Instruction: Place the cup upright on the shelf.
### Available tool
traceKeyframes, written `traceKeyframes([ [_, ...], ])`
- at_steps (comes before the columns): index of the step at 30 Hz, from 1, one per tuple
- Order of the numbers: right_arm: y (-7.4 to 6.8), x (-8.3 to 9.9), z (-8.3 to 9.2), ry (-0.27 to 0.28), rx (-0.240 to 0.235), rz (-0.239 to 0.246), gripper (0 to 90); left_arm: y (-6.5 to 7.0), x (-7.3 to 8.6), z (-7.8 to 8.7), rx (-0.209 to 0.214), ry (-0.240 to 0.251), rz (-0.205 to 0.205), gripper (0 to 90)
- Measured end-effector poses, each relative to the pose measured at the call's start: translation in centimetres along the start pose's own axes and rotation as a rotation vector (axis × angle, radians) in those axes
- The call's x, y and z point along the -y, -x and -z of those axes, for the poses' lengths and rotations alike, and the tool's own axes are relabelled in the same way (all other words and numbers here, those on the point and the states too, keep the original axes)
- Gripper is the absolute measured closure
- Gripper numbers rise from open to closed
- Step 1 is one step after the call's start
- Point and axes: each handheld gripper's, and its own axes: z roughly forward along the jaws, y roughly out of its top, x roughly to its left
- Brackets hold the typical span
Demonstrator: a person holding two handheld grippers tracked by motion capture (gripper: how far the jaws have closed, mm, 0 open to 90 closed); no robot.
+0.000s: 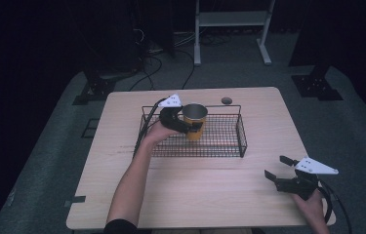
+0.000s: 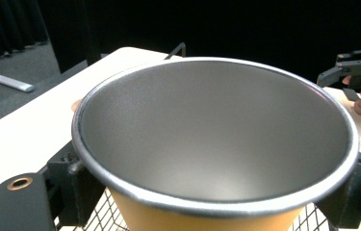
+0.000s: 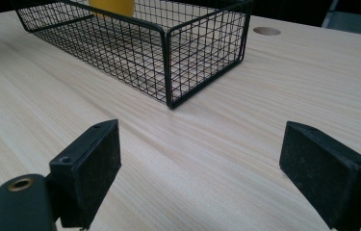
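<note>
Your left hand-held gripper clenched the yellow cup upright inside the wire basket, steadying it. Right hand-held gripper idled released, well outside the basket.

Table: light wood-grain top, matt, smooth, grain lines clear in the right gripper view; round hole near its far edge. Basket: thin black wire mesh on a thicker black wire frame, slight sheen on the frame. Cup: brushed grey metal inside, satin finish, soft highlight low on the inner wall; rolled metal rim shinier; outer wall yellow, matt, material can't tell. Left gripper and right gripper: jaws matt black, look like plastic, faintly rough faces; brass-coloured insert in each body. Right gripper's top plate: flat light grey, matt. Floor: grey, looks like carpet.
</note>
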Motion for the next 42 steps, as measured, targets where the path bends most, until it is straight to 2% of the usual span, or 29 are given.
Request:
traceKeyframes([
  [6,0.0,0.0,0.0,0.002,-0.002,0.001,13.4,-0.1,0.3,-0.4,0.017,-0.055,-0.003,13.1],
  [10,0.0,0.0,0.0,0.001,-0.001,0.003,13.4,-0.2,0.5,-0.6,0.018,-0.067,-0.009,13.1],
  [14,0.0,0.0,0.0,0.002,-0.001,0.001,13.4,-0.2,0.8,-1.0,0.026,-0.100,-0.018,13.0],
  [31,0.0,0.0,0.0,0.003,-0.002,0.002,13.4,-0.2,1.3,-1.6,0.037,-0.161,-0.041,12.0],
  [42,0.0,0.0,0.0,0.003,-0.002,0.000,13.4,-0.4,1.5,-1.4,0.034,-0.178,-0.039,11.1],
])
